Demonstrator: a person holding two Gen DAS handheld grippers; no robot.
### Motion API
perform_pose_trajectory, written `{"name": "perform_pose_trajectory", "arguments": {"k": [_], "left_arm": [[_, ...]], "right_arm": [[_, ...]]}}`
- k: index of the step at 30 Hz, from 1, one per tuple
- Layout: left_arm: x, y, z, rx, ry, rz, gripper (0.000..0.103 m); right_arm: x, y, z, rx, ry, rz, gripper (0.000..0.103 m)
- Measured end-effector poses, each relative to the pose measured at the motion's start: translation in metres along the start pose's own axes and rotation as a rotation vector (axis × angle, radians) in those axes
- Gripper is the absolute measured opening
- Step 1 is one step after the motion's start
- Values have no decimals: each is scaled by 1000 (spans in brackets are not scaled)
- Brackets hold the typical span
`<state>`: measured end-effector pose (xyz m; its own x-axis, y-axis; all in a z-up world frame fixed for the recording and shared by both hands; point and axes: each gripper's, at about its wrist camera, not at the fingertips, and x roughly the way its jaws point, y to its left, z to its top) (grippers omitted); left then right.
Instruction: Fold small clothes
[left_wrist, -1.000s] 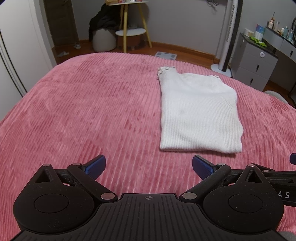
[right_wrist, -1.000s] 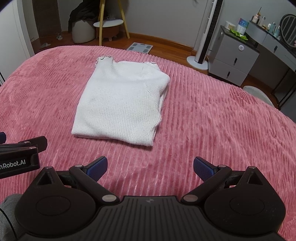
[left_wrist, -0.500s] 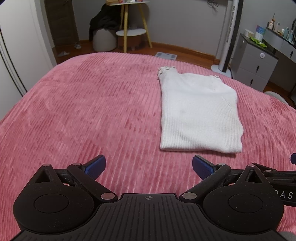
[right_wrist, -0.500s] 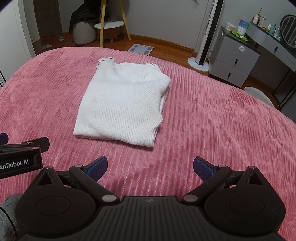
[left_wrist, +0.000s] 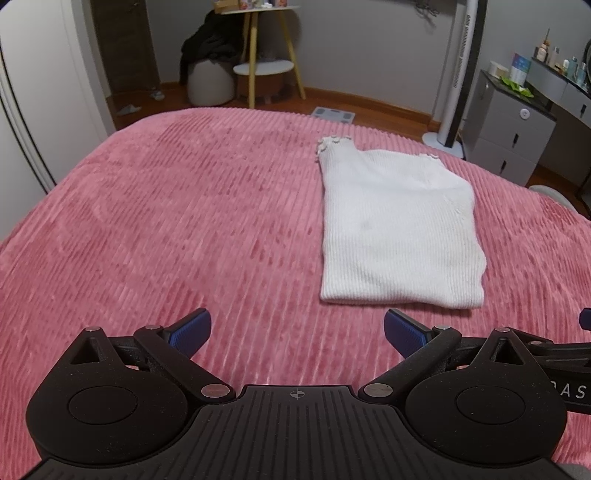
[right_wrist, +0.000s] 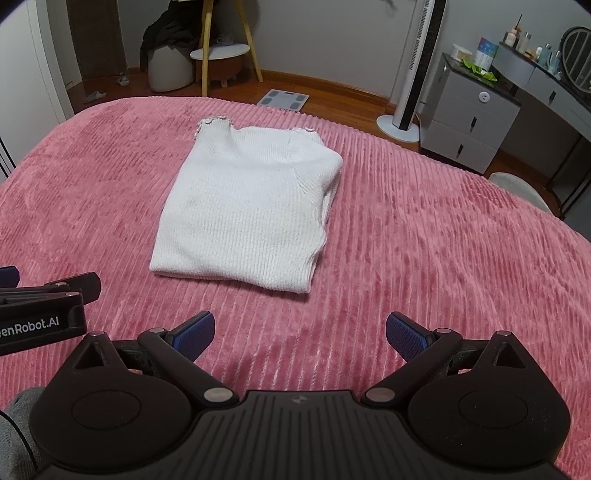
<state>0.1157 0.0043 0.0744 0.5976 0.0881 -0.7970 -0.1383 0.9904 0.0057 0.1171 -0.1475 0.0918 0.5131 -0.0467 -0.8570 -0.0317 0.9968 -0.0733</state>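
Nearest to us, our left gripper (left_wrist: 297, 330) hangs over the pink ribbed bedspread (left_wrist: 166, 229) with its blue-padded fingers (left_wrist: 192, 330) spread wide apart and nothing between them. Our right gripper (right_wrist: 300, 331) sits beside it, likewise wide apart and empty, just above the near edge of the bed. Ahead of both, apart from every fingertip, the white knit sweater (right_wrist: 245, 210) lies folded into a neat rectangle on the bedspread, its folded hem toward us and its scalloped collar toward the far edge. Beyond the far edge of the bed we see a wooden floor with a bathroom scale (right_wrist: 284, 99), a tower fan (right_wrist: 417, 70), a grey drawer unit (right_wrist: 476, 122) and a yellow-legged stand (left_wrist: 258, 55).
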Motion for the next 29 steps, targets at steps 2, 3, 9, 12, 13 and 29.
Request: {"name": "perform_pose_trajectory", "arguments": {"k": [2, 3, 9, 12, 13, 29], "left_arm": [[-1, -1, 0, 3, -3, 0, 102], [-1, -1, 1, 3, -4, -2, 102], [-1, -2, 0, 9, -10, 9, 103], [0, -2, 0, 8, -9, 9, 103], [0, -2, 0, 10, -10, 11, 103], [-2, -4, -3, 25, -4, -2, 103]], "right_arm": [[0, 0, 0, 0, 0, -1, 99], [0, 0, 0, -1, 0, 0, 99], [0, 1, 1, 0, 1, 1, 99], [0, 1, 0, -2, 0, -2, 99], [1, 1, 0, -1, -1, -4, 99], [-1, 0, -1, -1, -6, -15, 99]]}}
